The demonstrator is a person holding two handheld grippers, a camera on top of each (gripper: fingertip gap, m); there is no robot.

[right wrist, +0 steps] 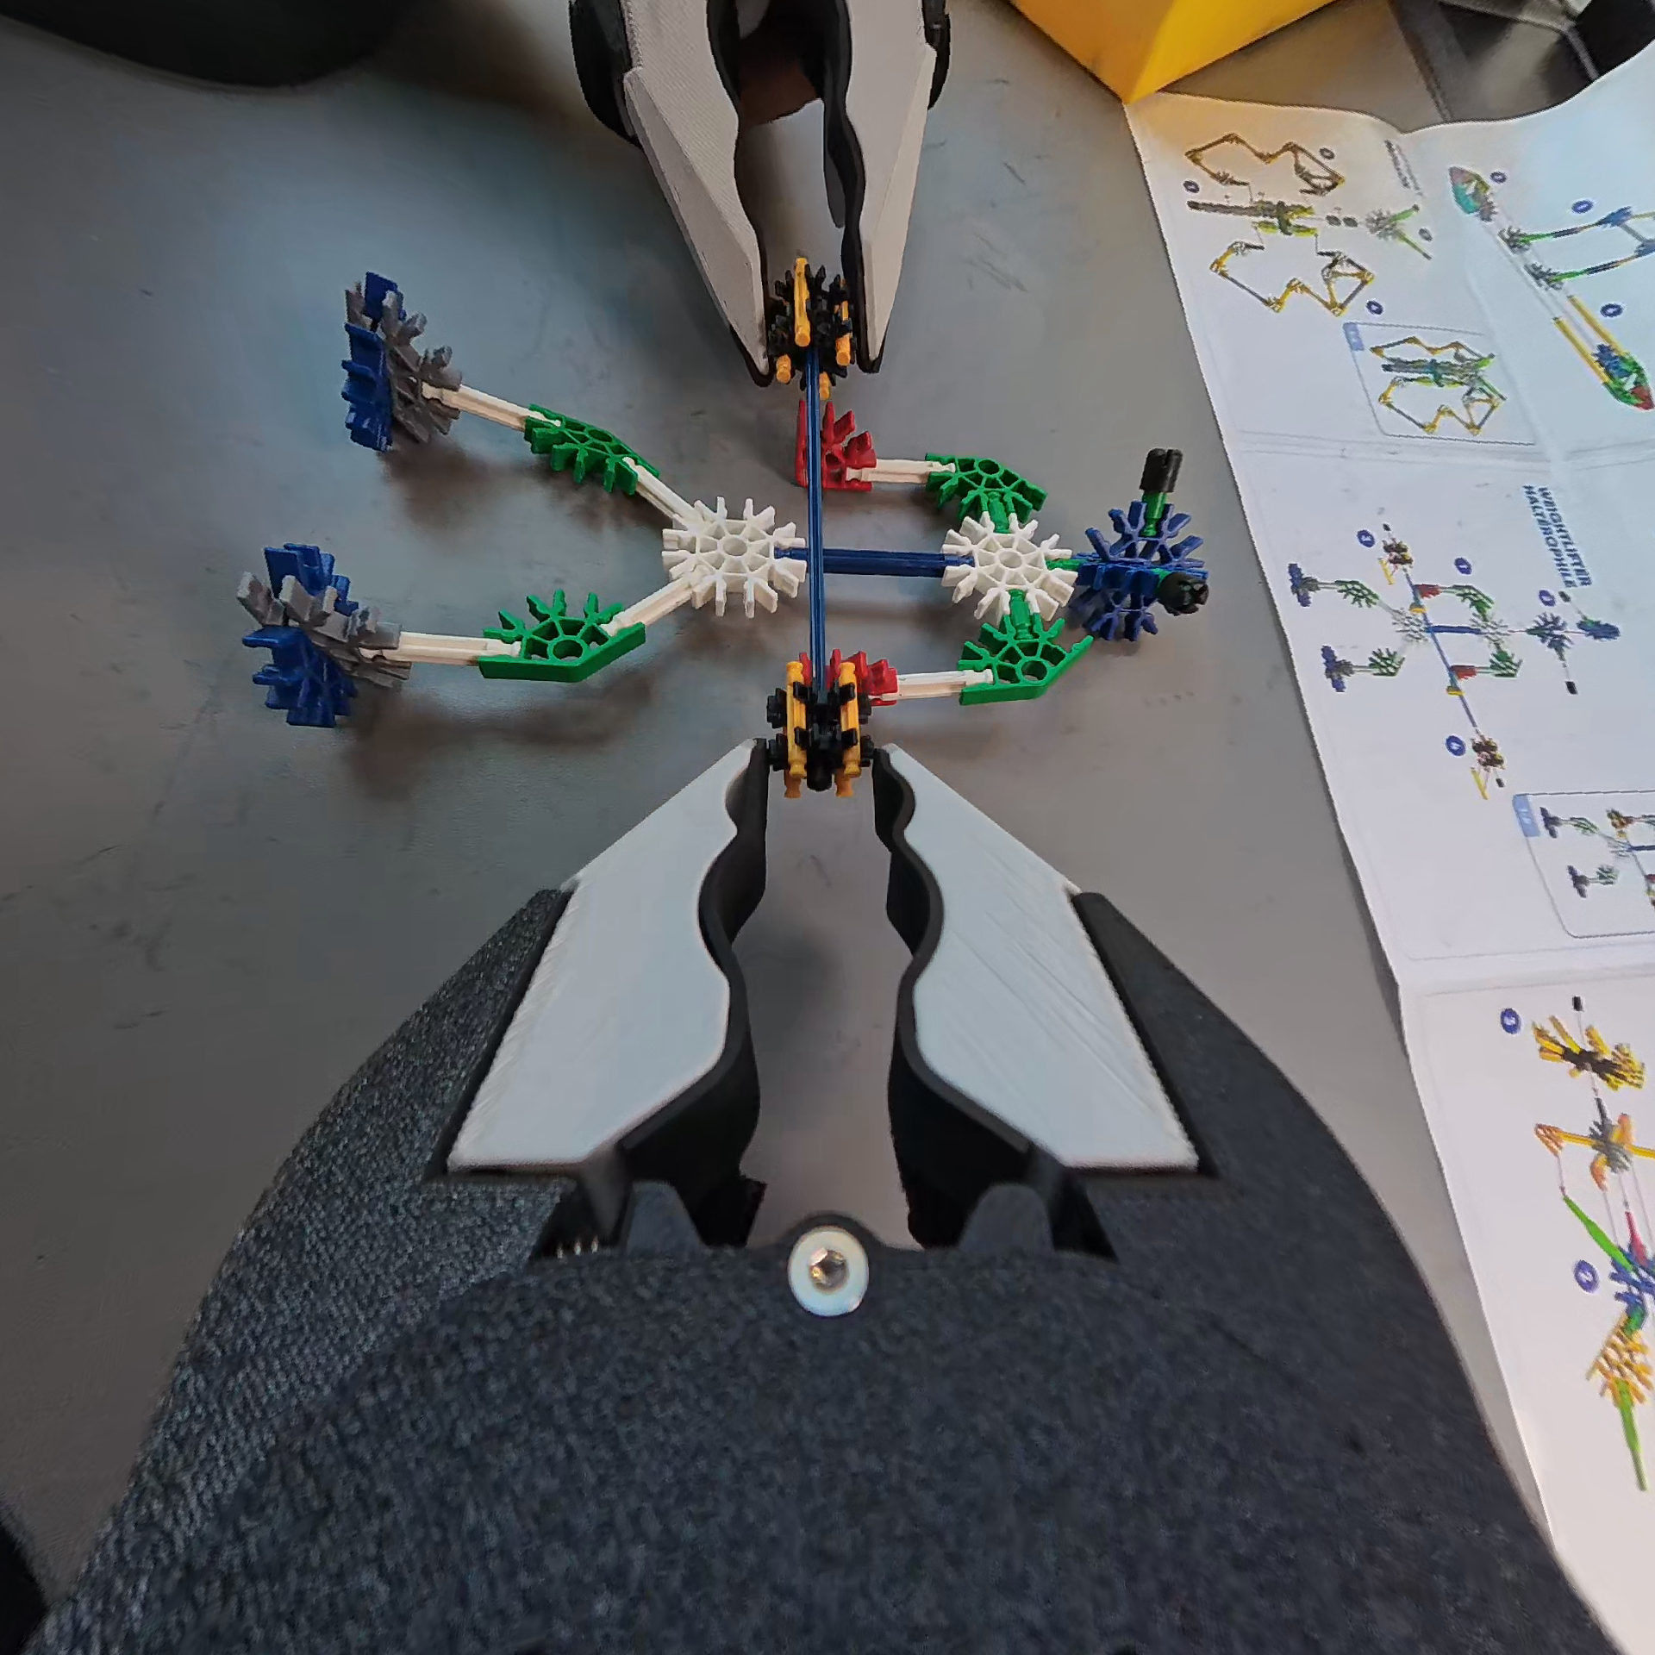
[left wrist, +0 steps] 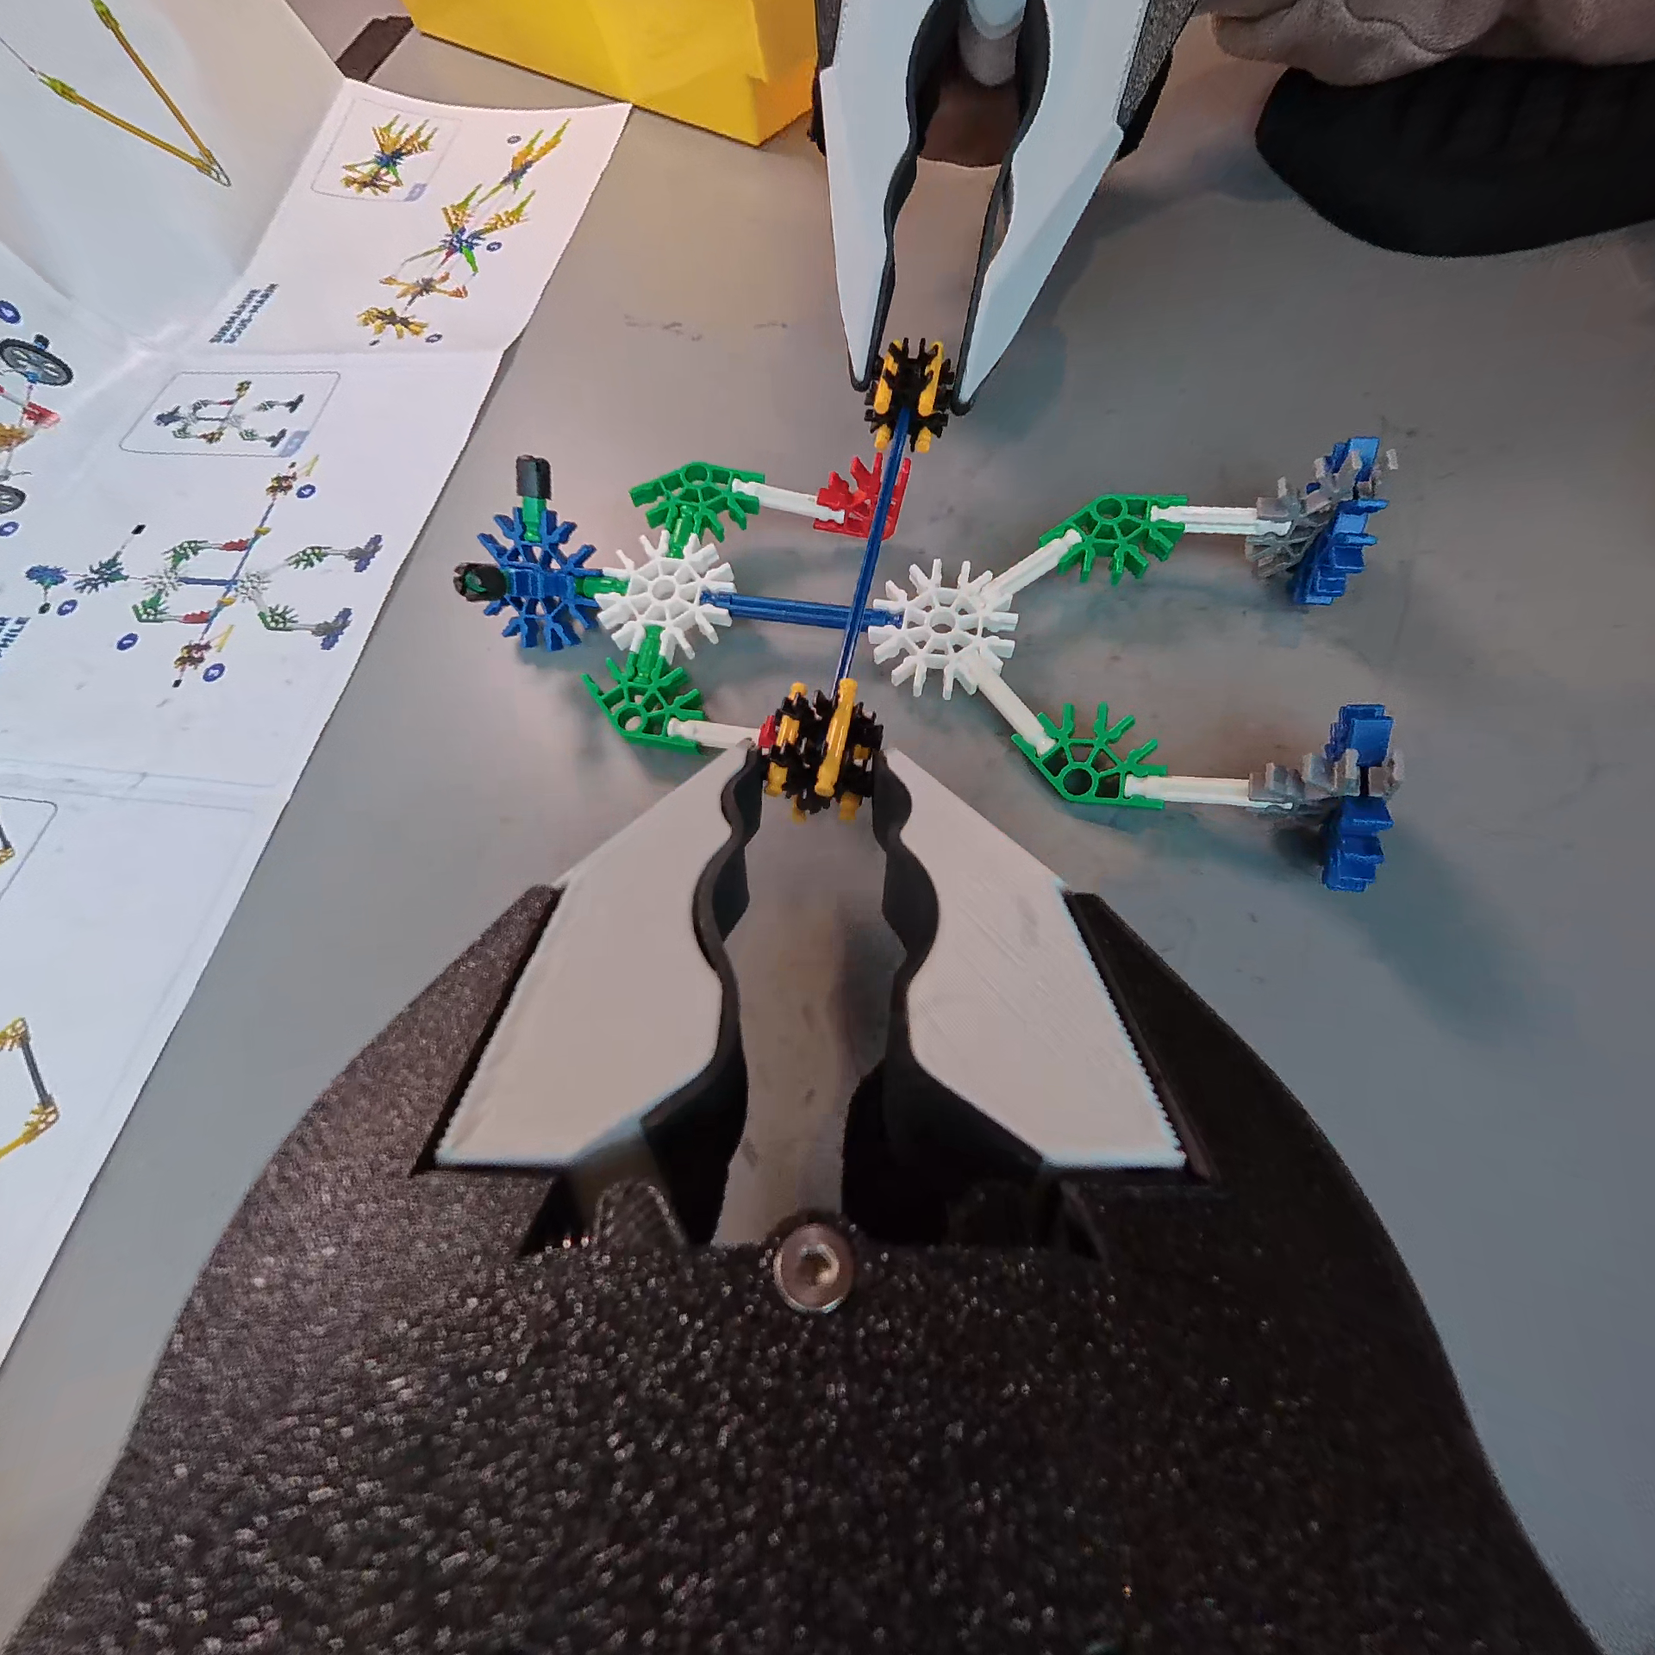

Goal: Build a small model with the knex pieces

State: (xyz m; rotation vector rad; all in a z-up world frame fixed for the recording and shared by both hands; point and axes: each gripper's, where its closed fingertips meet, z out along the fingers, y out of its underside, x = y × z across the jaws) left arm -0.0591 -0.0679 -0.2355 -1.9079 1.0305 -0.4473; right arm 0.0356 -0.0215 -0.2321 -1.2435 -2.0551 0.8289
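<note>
So both grippers are pointed straight at each other across the grey table (left wrist: pixel 1343 1119), low and nearly flat to the surface, with a plastic rod-and-connector figure (left wrist: pixel 940 622) lying between them. The left gripper (left wrist: pixel 819 761) has its fingers narrowed down on a black and yellow connector cluster (left wrist: pixel 819 752) sitting right at its tips, pinched on both sides. From its camera you see the right gripper (left wrist: pixel 909 385) coming in from the far side, tips closed on the other black and yellow cluster (left wrist: pixel 909 390). A thin dark blue rod (left wrist: pixel 873 555) runs from one cluster to the other, crossing over the figure's middle bar. In the right wrist view things get a bit less clear: the right gripper (right wrist: pixel 819 761) has the cluster (right wrist: pixel 819 725) just ahead of its tips, and there the pads look like they sit a touch off its sides, so I'd call it a light hold at best. The left gripper (right wrist: pixel 810 358) shows opposite, snug on its cluster (right wrist: pixel 810 313). The left view catches a dark sleeve (left wrist: pixel 1469 152) behind the right gripper, which the right view doesn't. Both show the yellow box (left wrist: pixel 627 54) and the folded instruction sheet (left wrist: pixel 269 501), off to the left gripper's left side.
</note>
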